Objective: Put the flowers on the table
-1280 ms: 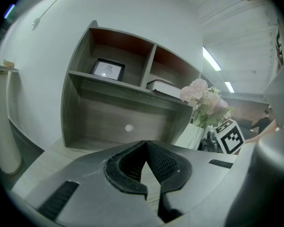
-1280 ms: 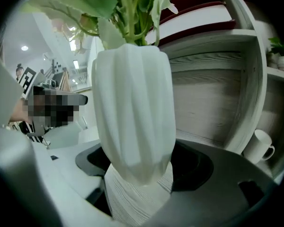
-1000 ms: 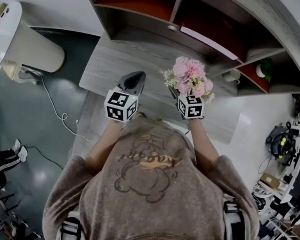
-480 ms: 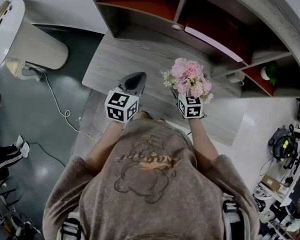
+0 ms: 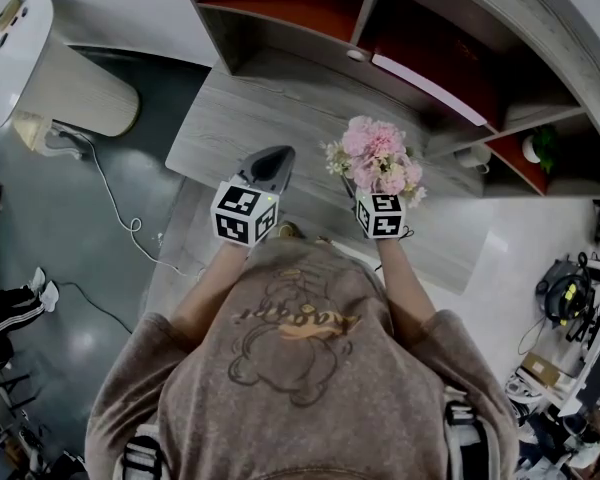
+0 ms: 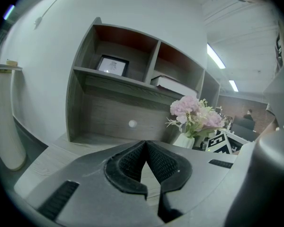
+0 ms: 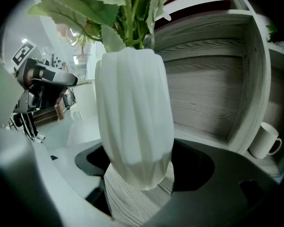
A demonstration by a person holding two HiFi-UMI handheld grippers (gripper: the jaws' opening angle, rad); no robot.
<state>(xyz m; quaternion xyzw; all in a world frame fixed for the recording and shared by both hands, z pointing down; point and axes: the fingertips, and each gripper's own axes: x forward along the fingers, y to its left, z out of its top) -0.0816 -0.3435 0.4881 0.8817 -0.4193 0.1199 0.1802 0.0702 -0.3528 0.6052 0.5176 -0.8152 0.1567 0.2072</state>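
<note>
**Flowers in your right hand-held gripper, upright over the table**

Your right hand-held gripper point(image 5: 370, 196) is clamped on the lower body of the white ribbed ceramic vase point(image 7: 132, 117), one jaw on each side. The bunch of pink flowers with green leaves point(image 5: 378, 158) rises straight out of the vase top. The vase's long axis stands vertical, and it sits over the grey wood-grain table point(image 5: 240, 118), towards the table's right half and short of its back edge. From the right gripper view the base looks just clear of the table top, though I can't be sure it isn't touching. By my reading, the move left to you is a straight lowering onto the table below, keeping the vase plumb. Your left hand-held gripper point(image 5: 270, 163) has its jaws closed with nothing between them. It hovers over the table's left half, apart from the vase, so the right hand does this alone.
</note>
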